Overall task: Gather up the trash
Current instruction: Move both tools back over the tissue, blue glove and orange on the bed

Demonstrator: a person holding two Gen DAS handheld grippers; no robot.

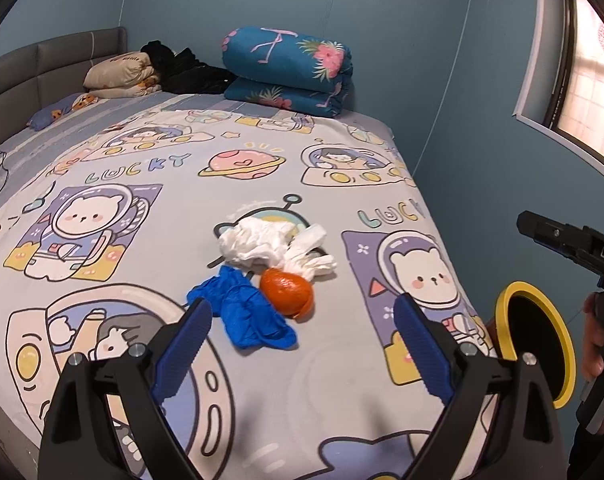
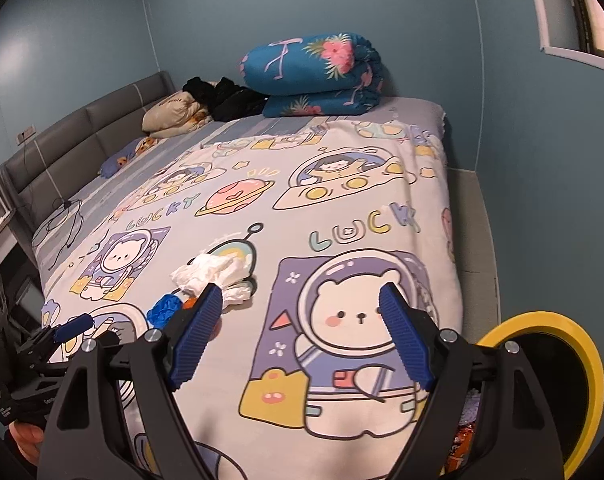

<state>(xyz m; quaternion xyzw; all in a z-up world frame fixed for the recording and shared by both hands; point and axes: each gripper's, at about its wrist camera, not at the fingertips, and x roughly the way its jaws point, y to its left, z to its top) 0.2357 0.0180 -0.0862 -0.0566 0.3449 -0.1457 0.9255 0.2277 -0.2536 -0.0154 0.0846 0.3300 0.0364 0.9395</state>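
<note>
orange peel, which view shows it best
The left wrist view: the orange peel lies in the open on the bed, between the blue glove and the tissues. In the right wrist view only a sliver shows behind the right gripper's finger.

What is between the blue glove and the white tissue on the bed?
An orange peel lies between the blue glove and the smaller twisted tissue, touching both. The left wrist view shows it best.

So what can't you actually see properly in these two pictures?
- Orange peel: right wrist view, mostly behind that gripper's left finger.
- Yellow-rimmed bin: left wrist view, bottom hidden; contents dark.
- Bin, right wrist view: cut off by the frame edge.
- Blue glove: partly hidden.
</note>
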